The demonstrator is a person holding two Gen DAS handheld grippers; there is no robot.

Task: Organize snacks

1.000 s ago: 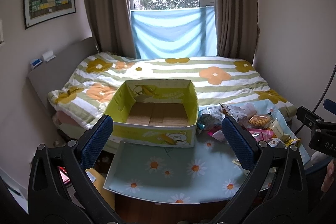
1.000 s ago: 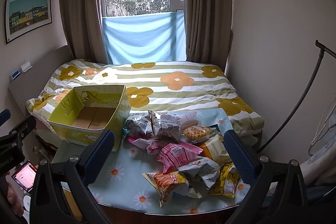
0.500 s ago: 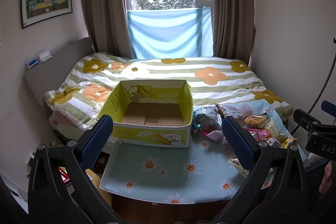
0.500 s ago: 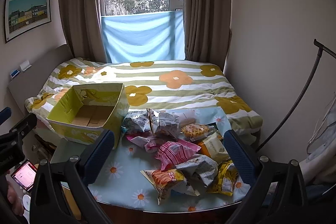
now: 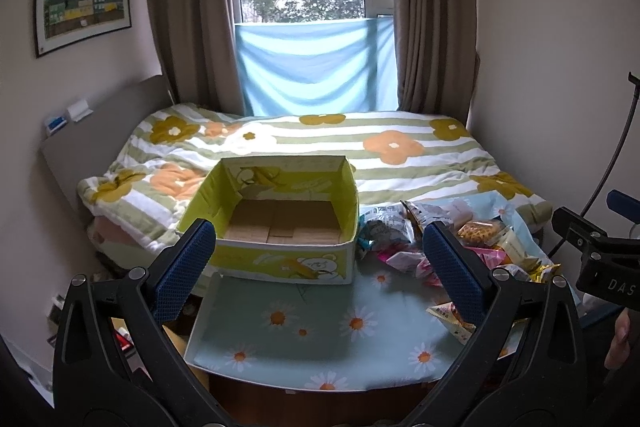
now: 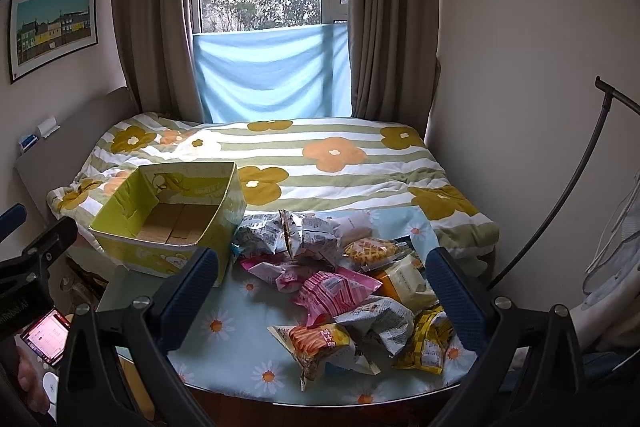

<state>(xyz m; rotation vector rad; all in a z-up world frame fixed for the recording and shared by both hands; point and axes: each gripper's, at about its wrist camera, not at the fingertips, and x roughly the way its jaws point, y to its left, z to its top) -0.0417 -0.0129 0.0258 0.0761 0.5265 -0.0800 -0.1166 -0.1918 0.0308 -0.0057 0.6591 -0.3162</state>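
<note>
An open yellow-green cardboard box (image 5: 280, 227) (image 6: 168, 219) stands empty at the far left of a table covered with a daisy-print cloth (image 5: 320, 327) (image 6: 224, 323). To its right lies a heap of snack packets (image 6: 340, 283) (image 5: 448, 243): a pink pack (image 6: 334, 289), an orange pack (image 6: 316, 341), a yellow pack (image 6: 426, 345) and grey-white ones. My left gripper (image 5: 320, 271) hovers open in front of the box, holding nothing. My right gripper (image 6: 322, 295) hovers open above the snack heap, also with nothing held.
A bed with a flowered striped quilt (image 5: 320, 143) lies right behind the table. A curved black stand (image 6: 560, 187) rises at the right wall. A hand with a phone (image 6: 44, 335) shows at lower left. Bare cloth lies in front of the box.
Both grippers have drawn back and slightly up from the table, so box and snacks look a bit smaller and farther away. Nothing on the table has moved.
</note>
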